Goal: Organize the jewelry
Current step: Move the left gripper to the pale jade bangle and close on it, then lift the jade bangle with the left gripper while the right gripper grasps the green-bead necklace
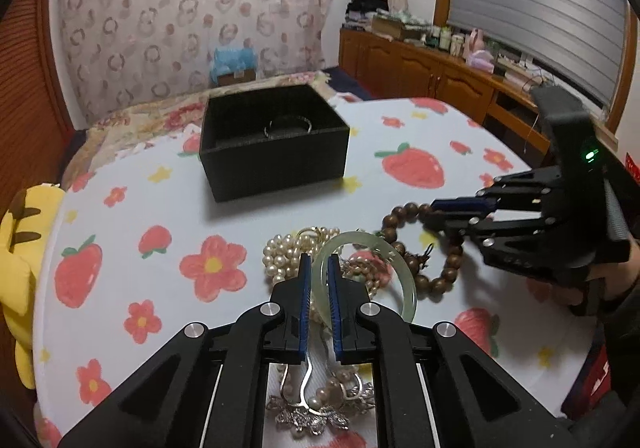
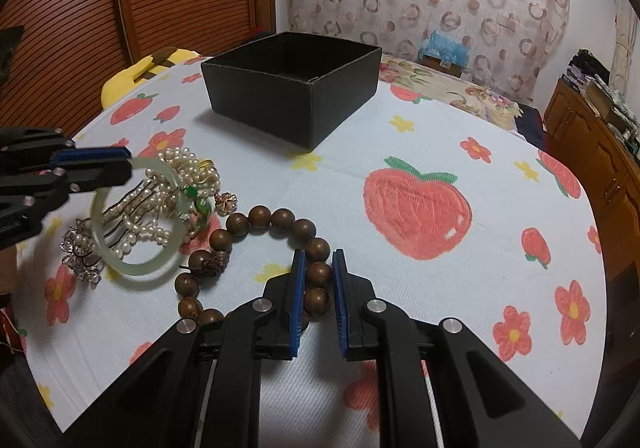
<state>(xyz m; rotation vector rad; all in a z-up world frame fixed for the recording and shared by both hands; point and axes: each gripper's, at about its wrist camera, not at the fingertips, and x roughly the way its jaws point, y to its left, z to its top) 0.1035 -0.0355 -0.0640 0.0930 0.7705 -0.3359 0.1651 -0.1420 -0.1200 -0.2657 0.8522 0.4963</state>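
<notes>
My left gripper (image 1: 319,263) is shut on the rim of a pale green jade bangle (image 1: 372,248), tilted up over a pile of pearl strands (image 1: 280,254) and a silver hair comb (image 1: 308,414). From the right wrist view the bangle (image 2: 136,268) hangs from the left gripper (image 2: 120,164). My right gripper (image 2: 318,260) is shut on a brown wooden bead bracelet (image 2: 260,218), which lies on the cloth; it also shows in the left wrist view (image 1: 432,282). An open black box (image 1: 272,144) stands further back with a thin silver bangle (image 1: 289,127) inside.
The table has a white cloth (image 2: 400,120) with strawberries and flowers. A yellow plush toy (image 1: 16,260) sits at its left edge. A small copper flower charm (image 2: 226,202) lies by the pearls. A wooden cabinet (image 1: 420,68) stands beyond the table.
</notes>
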